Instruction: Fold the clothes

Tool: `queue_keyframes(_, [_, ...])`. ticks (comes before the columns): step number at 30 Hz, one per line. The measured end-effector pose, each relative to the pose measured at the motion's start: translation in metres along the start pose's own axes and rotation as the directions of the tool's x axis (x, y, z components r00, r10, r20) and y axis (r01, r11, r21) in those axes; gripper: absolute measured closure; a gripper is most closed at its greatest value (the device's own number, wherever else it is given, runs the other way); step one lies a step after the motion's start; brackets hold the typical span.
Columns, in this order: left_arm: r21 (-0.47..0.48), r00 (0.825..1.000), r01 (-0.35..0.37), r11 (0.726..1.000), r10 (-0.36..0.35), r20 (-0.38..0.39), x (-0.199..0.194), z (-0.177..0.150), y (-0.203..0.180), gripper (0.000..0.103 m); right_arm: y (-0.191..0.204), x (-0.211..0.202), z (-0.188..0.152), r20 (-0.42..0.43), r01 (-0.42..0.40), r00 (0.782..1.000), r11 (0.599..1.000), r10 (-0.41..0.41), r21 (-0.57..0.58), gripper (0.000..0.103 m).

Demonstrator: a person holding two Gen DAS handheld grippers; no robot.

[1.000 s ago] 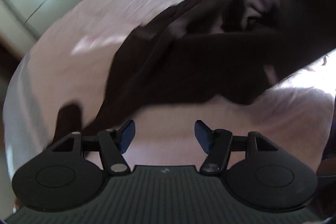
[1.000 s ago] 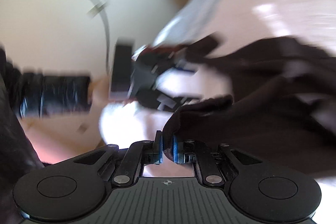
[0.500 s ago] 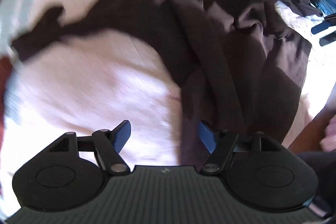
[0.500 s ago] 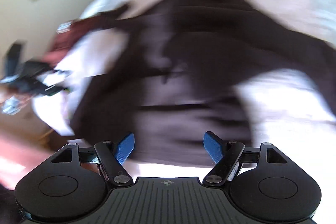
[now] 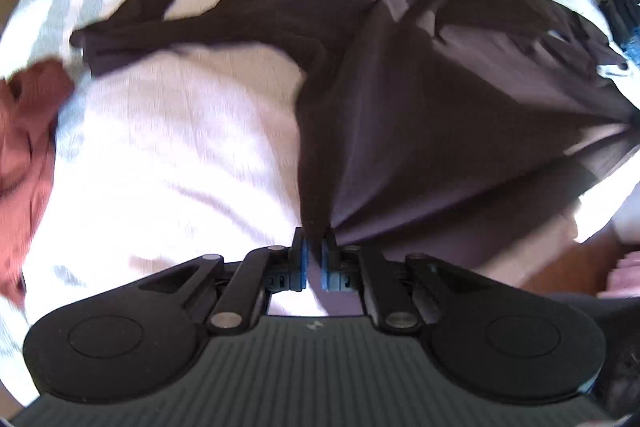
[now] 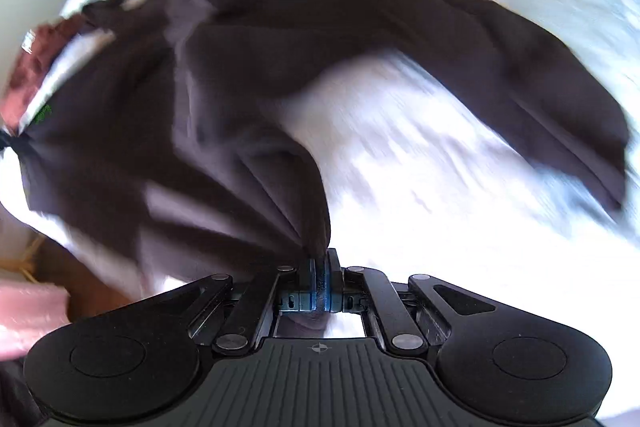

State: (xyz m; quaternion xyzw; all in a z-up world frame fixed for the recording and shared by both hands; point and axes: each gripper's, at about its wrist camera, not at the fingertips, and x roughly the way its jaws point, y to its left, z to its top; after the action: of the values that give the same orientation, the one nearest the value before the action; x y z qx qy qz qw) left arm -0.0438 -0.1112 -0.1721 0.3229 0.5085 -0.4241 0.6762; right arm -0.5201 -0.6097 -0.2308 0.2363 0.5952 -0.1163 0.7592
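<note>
On the pale bed (image 5: pixel 168 163), beside a red garment (image 5: pixel 28 131), the left gripper (image 5: pixel 313 259), wide a moment ago, is closing on the dark garment's (image 5: pixel 440 99) edge; the right gripper (image 6: pixel 320 277) has clamped its other corner, readying a fold.

The garment (image 5: pixel 440 87) is plain dark brown. The bed (image 5: pixel 180 155) cover is pale pink. At the bed's left edge lies a rust-red cloth (image 5: pixel 28 131).

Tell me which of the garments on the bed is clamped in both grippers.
The dark brown garment, spread across the pale bedsheet: the left gripper and right gripper each pinch its fabric. The rust-red garment lies untouched at the bed's edge.
</note>
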Motion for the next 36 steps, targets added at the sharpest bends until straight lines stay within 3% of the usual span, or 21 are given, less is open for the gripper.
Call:
queue_keyframes(3, [0.017,0.995,0.009,1.0,-0.007,-0.1,0.007,-0.012,-0.004,0.097,-0.013,-0.004,-0.039,-0.113,-0.006,0.993,0.991,0.021,0.133,0.101])
queue_keyframes(5, [0.023,0.984,0.0,1.0,0.004,-0.177,0.019,-0.017,-0.006,0.094,-0.018,0.001,-0.054,-0.138,-0.023,0.989,0.975,0.055,0.223,0.1])
queue_keyframes(7, [0.029,0.986,-0.014,0.999,0.019,-0.166,0.015,-0.011,0.0,0.092,-0.015,-0.002,-0.049,-0.125,-0.029,0.99,0.967,0.063,0.253,0.088])
queue_keyframes(8, [0.031,0.991,-0.018,0.999,0.022,-0.131,0.008,-0.002,0.007,0.091,-0.01,-0.006,-0.04,-0.103,-0.018,0.994,0.973,0.043,0.232,0.076])
queue_keyframes(9, [0.033,0.995,-0.021,0.999,0.024,-0.095,0.003,0.01,0.015,0.084,-0.005,-0.011,-0.03,-0.08,-0.006,0.997,0.978,0.024,0.21,0.065])
queue_keyframes(10, [0.037,0.998,-0.023,0.999,0.025,-0.06,0.0,0.024,0.024,0.077,-0.001,-0.016,-0.018,-0.05,-0.006,0.999,0.982,0.015,0.191,0.06])
queue_keyframes(12, [0.049,1.0,-0.024,0.999,0.023,0.011,-0.003,0.054,0.042,0.075,0.006,-0.026,0.016,0.043,-0.019,0.999,0.987,0.012,0.162,0.054])
queue_keyframes(17, [0.149,0.988,-0.008,0.989,-0.016,0.156,0.033,0.166,0.082,0.071,0.028,-0.021,0.119,0.216,-0.056,0.975,0.996,0.04,0.066,0.054])
queue_keyframes(21, [0.232,0.969,0.02,0.972,-0.076,0.234,0.087,0.266,0.101,0.062,0.027,0.015,0.203,0.283,-0.062,0.958,0.998,0.052,0.024,0.054])
queue_keyframes(26, [0.311,0.952,0.088,0.947,-0.172,0.255,0.163,0.355,0.097,0.056,-0.012,0.094,0.3,0.288,-0.124,0.951,0.992,0.115,0.011,0.054])
queue_keyframes(29, [0.318,0.955,0.144,0.937,-0.216,0.202,0.203,0.389,0.093,0.056,-0.031,0.141,0.344,0.251,-0.199,0.949,0.98,0.189,0.012,0.054])
queue_keyframes(32, [0.32,0.963,0.187,0.929,-0.238,0.13,0.233,0.402,0.087,0.045,-0.045,0.174,0.364,0.153,-0.281,0.948,0.96,0.277,0.002,0.054])
queue_keyframes(33, [0.328,0.965,0.183,0.927,-0.233,0.12,0.236,0.402,0.085,0.046,-0.049,0.179,0.364,0.131,-0.309,0.943,0.951,0.305,0.007,0.055])
queue_keyframes(34, [0.332,0.966,0.183,0.925,-0.232,0.113,0.235,0.401,0.082,0.06,-0.053,0.179,0.363,0.121,-0.333,0.937,0.943,0.328,0.021,0.068])
queue_keyframes(35, [0.33,0.964,0.206,0.921,-0.249,0.09,0.232,0.401,0.081,0.077,-0.057,0.179,0.361,0.106,-0.36,0.929,0.932,0.354,0.04,0.102])
queue_keyframes(36, [0.327,0.961,0.225,0.918,-0.265,0.082,0.224,0.4,0.081,0.1,-0.058,0.173,0.36,0.095,-0.372,0.926,0.927,0.366,0.044,0.102])
